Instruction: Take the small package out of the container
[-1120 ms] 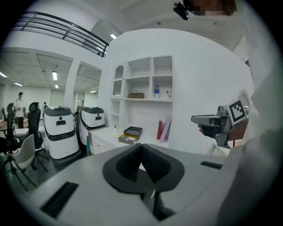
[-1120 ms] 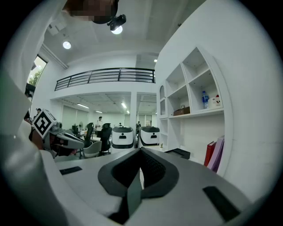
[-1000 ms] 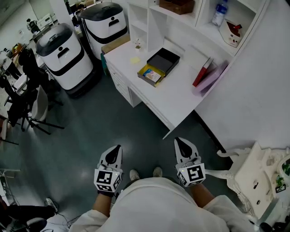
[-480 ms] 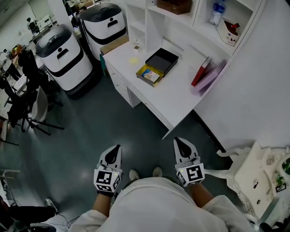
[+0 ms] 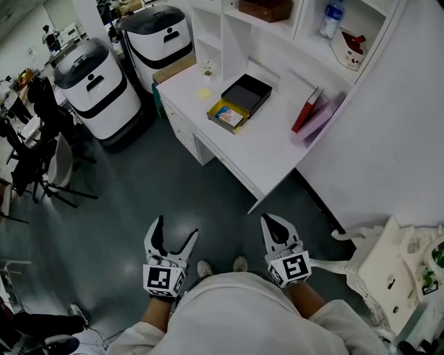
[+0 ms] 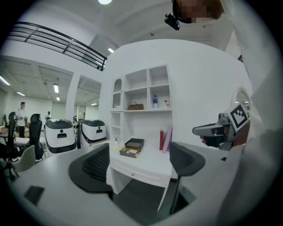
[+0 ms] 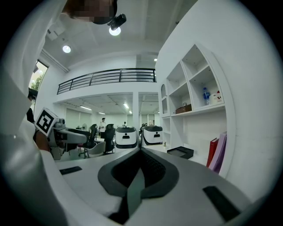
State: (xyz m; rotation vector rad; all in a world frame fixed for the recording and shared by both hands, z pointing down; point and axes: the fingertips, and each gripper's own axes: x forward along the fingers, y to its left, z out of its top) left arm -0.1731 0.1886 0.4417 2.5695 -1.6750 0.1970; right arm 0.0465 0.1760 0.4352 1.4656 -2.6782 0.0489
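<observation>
On the white desk (image 5: pixel 267 149) far ahead lies an open yellow-lined container (image 5: pixel 220 109) with a small blue-and-white package (image 5: pixel 232 116) in it; its black lid (image 5: pixel 247 91) lies beside it. Both grippers hang low in front of the person's body, well short of the desk. My left gripper (image 5: pixel 175 230) is opening its jaws wide, with nothing between them. My right gripper (image 5: pixel 274 223) is shut and empty. The left gripper view shows the container (image 6: pixel 130 152) on the desk between its spread fingers (image 6: pixel 90 170). The right gripper view shows closed jaws and the black lid (image 7: pixel 180 152) in the distance.
Two white-and-black machines (image 5: pixel 96 83) (image 5: pixel 156 33) stand left of the desk. A red book and a purple folder (image 5: pixel 312 109) lean at the desk's right. Shelves above hold a bottle (image 5: pixel 331 19). A white bag (image 5: pixel 392 270) sits on the floor at right; chairs (image 5: pixel 41 166) at left.
The left gripper's jaws have gone from shut to spread wide. The right gripper stays shut, and both have barely moved.
</observation>
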